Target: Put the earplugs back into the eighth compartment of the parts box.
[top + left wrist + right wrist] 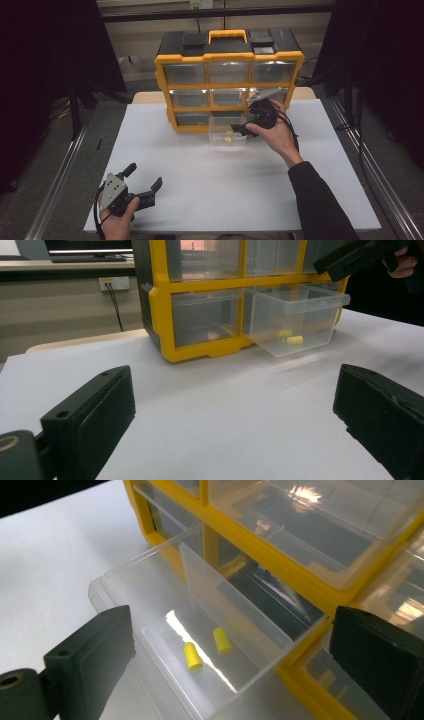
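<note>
Yellow plugs (192, 656), two small foam cylinders by the look of them, lie side by side on the floor of the clear drawer (125, 585), which stands pulled well out of the bottom row of the cabinet (228, 82), middle column. In the high view the right gripper (239, 130) hangs just over that drawer's right side, pointing down into it at a slant, jaws spread wide with nothing between them; in the right gripper view one plug (222, 640) sits just beyond the other, both in the compartment nearer the cabinet, behind a clear divider (230, 605). The left gripper (145, 182) rests low on the white tabletop (200, 170), well apart from the cabinet, also gaping and empty, its jaws aimed toward the drawer (295, 315). My reading is that the plugs are now in the drawer and the right claw has let go, so the placing step looks finished and closing the drawer is what remains. That calls for bringing the right gripper around to the drawer's front lip and pushing it squarely toward the cabinet; a push off to one side could skew the drawer in its slot or nudge the whole cabinet back across the table, so the idle left gripper might steady the yellow frame.
</note>
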Demonstrator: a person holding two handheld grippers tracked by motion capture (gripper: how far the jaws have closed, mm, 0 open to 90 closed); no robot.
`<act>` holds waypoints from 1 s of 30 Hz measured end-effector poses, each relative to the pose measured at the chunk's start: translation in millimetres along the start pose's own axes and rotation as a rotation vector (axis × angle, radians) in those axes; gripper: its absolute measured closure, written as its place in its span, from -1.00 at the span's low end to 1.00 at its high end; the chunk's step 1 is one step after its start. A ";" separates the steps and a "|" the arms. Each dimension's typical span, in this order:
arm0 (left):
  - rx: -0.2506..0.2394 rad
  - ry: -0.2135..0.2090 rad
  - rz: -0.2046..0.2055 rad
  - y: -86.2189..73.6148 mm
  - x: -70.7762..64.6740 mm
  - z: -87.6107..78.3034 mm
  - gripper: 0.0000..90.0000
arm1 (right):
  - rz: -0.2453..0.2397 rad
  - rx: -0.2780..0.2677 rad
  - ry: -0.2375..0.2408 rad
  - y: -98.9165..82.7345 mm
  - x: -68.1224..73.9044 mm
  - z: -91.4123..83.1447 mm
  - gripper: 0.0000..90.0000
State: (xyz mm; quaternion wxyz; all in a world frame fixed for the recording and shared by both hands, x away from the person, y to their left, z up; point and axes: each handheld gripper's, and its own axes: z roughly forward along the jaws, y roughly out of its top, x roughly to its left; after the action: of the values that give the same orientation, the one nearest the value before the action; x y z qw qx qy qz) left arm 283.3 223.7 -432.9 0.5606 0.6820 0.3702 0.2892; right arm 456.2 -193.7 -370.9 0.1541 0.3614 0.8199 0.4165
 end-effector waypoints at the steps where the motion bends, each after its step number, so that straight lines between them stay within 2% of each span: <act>1: 0.000 -0.001 0.000 0.0 0.0 0.1 -0.93 | 0.004 -0.005 -0.003 -2.1 0.5 -1.4 -0.94; 5: 0.000 -0.003 -0.003 0.0 -0.2 0.0 -0.92 | 0.000 -0.042 -0.020 -8.8 4.2 -8.5 -0.95; 8: 0.000 -0.005 -0.001 0.0 -0.2 0.2 -0.92 | 0.019 -0.071 -0.036 -14.2 7.5 -12.3 -0.94; 18: 0.004 -0.006 -0.003 -0.3 -0.4 0.4 -0.92 | 0.044 -0.130 -0.051 -41.5 17.9 -13.7 -0.95; 21: 0.001 -0.005 -0.002 -0.2 -0.4 0.5 -0.92 | 0.037 -0.153 -0.056 -50.6 22.3 -15.3 -0.95; 23: 0.004 -0.005 -0.002 -0.4 -0.4 0.7 -0.93 | 0.025 -0.172 -0.076 -57.3 25.3 -15.9 -0.93; 30: 0.009 -0.001 -0.001 -0.8 -0.6 1.3 -0.92 | 0.053 -0.254 -0.117 -80.2 29.4 -19.4 -0.96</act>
State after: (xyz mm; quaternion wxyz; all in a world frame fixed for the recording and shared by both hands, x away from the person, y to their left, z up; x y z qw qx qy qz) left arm 283.8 222.7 -433.9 0.5580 0.6842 0.3717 0.2868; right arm 387.9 -215.1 -421.5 0.2349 0.3842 0.7404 0.4990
